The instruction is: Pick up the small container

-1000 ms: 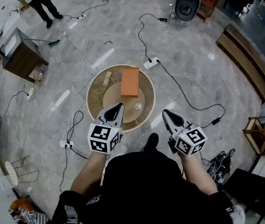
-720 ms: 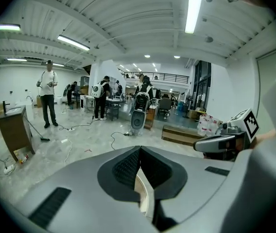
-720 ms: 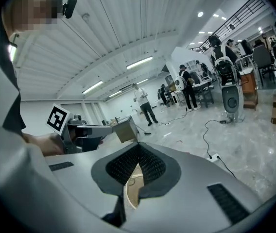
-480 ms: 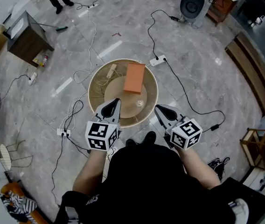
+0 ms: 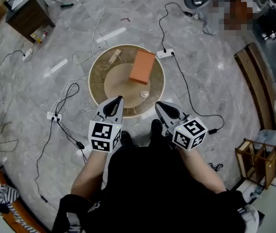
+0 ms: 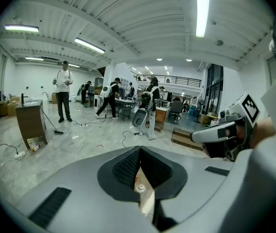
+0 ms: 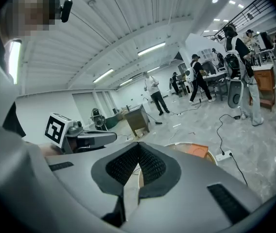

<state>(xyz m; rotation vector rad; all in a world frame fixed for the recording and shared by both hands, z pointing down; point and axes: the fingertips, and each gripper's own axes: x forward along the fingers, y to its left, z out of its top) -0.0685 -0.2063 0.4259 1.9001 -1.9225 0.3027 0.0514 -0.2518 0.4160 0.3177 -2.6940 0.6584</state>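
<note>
By the round table [image 5: 123,89], left gripper [image 5: 117,99] and right gripper [image 5: 159,104] have drawn nearer, fingers [image 6: 125,168] closed, empty.

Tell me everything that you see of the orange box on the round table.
The orange box is a plain rectangular block, matte; its material I cannot tell. It lies flat on the round wooden table, on the side far from the person, turned a little askew. Only the table touches it; the small container stands apart, nearer the person.
</note>
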